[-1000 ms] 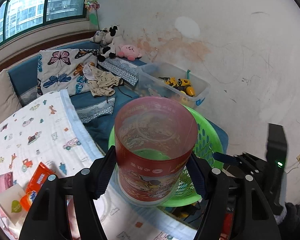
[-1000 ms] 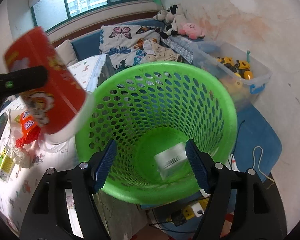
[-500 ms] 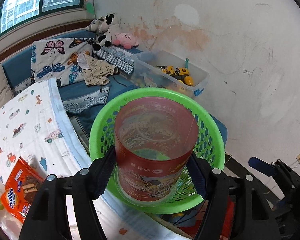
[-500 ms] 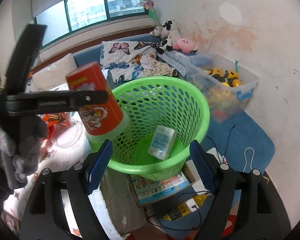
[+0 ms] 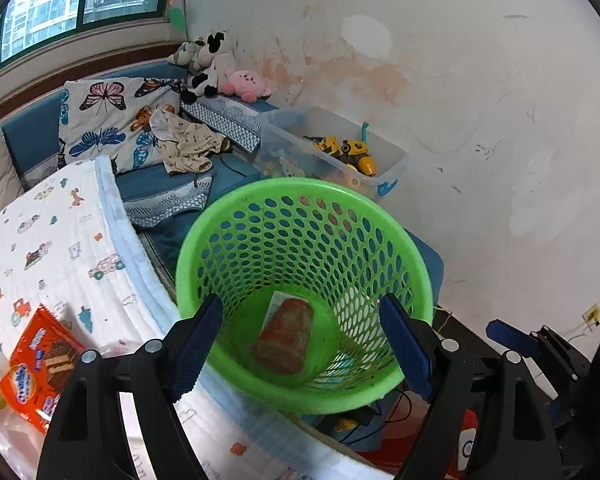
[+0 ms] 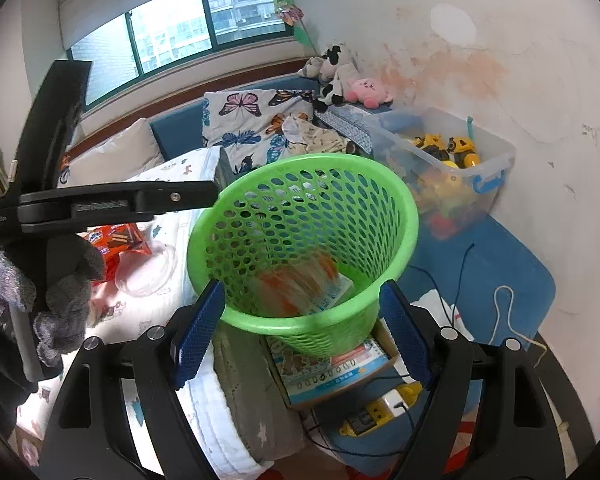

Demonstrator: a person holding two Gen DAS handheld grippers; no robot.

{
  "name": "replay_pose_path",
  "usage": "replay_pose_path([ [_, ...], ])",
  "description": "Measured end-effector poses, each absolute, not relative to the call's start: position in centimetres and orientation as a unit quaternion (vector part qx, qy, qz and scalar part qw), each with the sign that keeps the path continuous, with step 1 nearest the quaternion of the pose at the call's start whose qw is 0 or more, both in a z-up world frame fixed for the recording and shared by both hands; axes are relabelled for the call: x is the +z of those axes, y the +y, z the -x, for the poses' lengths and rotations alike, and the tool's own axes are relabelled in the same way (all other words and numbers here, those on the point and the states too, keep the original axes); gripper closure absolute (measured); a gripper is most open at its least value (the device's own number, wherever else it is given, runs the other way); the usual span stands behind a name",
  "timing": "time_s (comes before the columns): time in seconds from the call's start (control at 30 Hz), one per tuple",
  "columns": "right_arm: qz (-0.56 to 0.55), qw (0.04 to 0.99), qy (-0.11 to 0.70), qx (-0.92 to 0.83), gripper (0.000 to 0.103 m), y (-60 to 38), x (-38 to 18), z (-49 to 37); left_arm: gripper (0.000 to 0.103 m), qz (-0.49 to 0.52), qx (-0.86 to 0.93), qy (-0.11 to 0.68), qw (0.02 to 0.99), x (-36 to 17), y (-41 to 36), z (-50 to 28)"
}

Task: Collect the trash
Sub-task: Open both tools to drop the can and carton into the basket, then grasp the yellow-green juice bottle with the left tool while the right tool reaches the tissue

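A green perforated trash basket (image 5: 300,200) stands beside the bed; it also shows in the right wrist view (image 6: 308,168). A red cup (image 5: 286,334) lies at its bottom on a white carton (image 5: 274,302); in the right wrist view the cup (image 6: 296,286) is a blur. My left gripper (image 5: 300,344) is open and empty above the basket's near rim. My right gripper (image 6: 300,328) is open and empty, just in front of the basket. The left gripper's arm (image 6: 100,204) shows at the left in the right wrist view.
An orange snack wrapper (image 5: 40,364) and a clear plastic lid (image 6: 146,270) lie on the printed bed cover (image 5: 52,248). A clear toy bin (image 5: 332,152) stands by the wall. A power strip (image 6: 380,410), cables and a box lie under the basket.
My left gripper opened and let go of the red cup, which dropped into the basket. The right gripper drew back a little from the basket.
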State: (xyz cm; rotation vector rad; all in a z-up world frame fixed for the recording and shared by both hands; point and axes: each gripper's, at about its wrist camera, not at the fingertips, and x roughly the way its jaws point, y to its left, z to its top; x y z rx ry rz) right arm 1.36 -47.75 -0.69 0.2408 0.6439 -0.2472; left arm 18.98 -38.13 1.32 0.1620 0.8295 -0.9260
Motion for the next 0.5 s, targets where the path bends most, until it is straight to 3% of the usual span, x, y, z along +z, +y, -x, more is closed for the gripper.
replay_pose_path([
  [0.5,-0.099,0.946,0.301,-0.065,0.020,-42.1,0.1,-1.8,0.025,-0.075,-0.356,0.345,0.865,3.1,-23.6,-14.2],
])
